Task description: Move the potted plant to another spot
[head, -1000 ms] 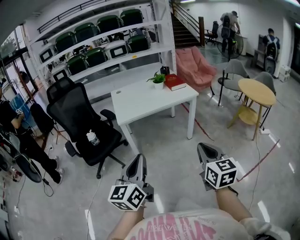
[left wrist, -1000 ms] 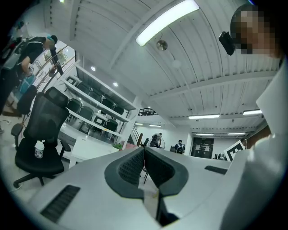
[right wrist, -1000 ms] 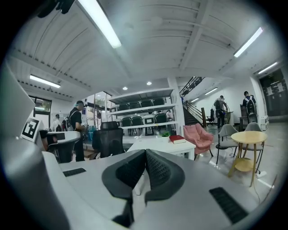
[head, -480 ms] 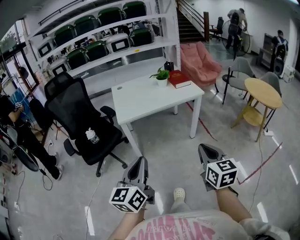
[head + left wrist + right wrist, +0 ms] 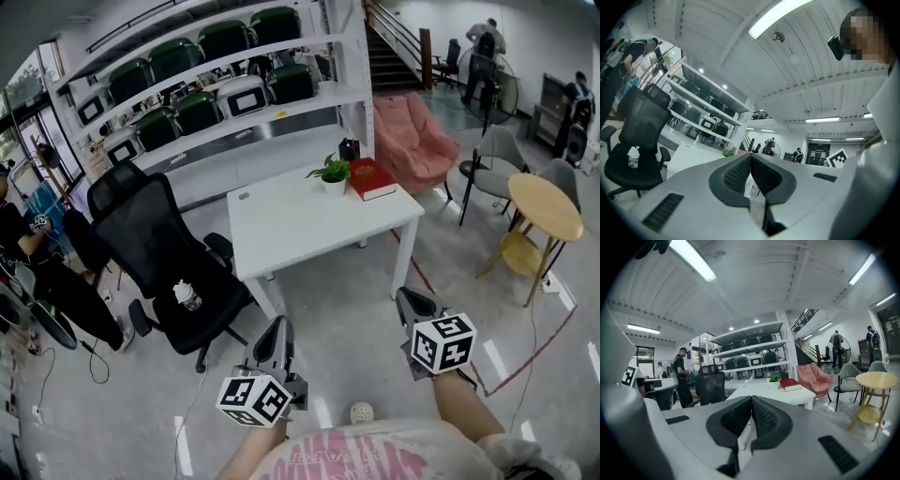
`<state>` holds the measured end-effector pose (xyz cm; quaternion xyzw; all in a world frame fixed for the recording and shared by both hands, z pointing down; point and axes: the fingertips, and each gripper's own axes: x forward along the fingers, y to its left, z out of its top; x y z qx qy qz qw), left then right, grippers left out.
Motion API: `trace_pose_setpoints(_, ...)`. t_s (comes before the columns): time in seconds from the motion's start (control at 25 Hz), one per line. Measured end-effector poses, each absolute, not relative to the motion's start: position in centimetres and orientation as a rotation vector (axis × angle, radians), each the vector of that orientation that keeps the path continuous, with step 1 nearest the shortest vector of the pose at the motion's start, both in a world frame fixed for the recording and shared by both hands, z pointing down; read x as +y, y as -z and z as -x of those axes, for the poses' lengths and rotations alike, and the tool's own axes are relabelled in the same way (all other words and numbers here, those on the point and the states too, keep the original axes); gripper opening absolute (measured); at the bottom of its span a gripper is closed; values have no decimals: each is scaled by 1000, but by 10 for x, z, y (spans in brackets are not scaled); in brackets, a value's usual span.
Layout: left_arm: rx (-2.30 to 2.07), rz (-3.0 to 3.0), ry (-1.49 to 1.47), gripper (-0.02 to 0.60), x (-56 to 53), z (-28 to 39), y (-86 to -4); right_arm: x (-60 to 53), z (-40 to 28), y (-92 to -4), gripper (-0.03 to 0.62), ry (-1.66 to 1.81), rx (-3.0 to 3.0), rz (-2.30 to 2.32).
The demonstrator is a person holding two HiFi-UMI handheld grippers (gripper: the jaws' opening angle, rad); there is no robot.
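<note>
A small green potted plant (image 5: pixel 332 173) in a white pot stands at the far edge of the white table (image 5: pixel 291 211), beside a red book (image 5: pixel 372 178). The plant (image 5: pixel 775 378) also shows in the right gripper view, and as a small green speck (image 5: pixel 728 152) in the left gripper view. My left gripper (image 5: pixel 277 327) and right gripper (image 5: pixel 404 298) are held out in front of me above the floor, well short of the table. Both are shut with nothing between their pads. In each gripper view, left gripper (image 5: pixel 750 155) and right gripper (image 5: pixel 752 398), the jaws meet at the tips.
A black office chair (image 5: pixel 164 248) with a bottle (image 5: pixel 187 296) on its seat stands left of the table. White shelving (image 5: pixel 225 80) with green cases runs behind. A pink armchair (image 5: pixel 411 141), a round wooden table (image 5: pixel 542 206) and grey chairs are at the right. People stand at the left edge and far back.
Both grippers and I have moved forward towards the white table. The table, plant and chair appear nearer and lower in the head view. The jaws have stayed shut.
</note>
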<state>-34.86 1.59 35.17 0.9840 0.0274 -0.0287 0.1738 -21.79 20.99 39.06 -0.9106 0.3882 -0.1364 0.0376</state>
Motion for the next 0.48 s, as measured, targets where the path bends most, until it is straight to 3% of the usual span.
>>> trace_pose_setpoints(0.48,32,-2790,152,24,-25,221,-333,169,87,-357,17,316,1277,2787)
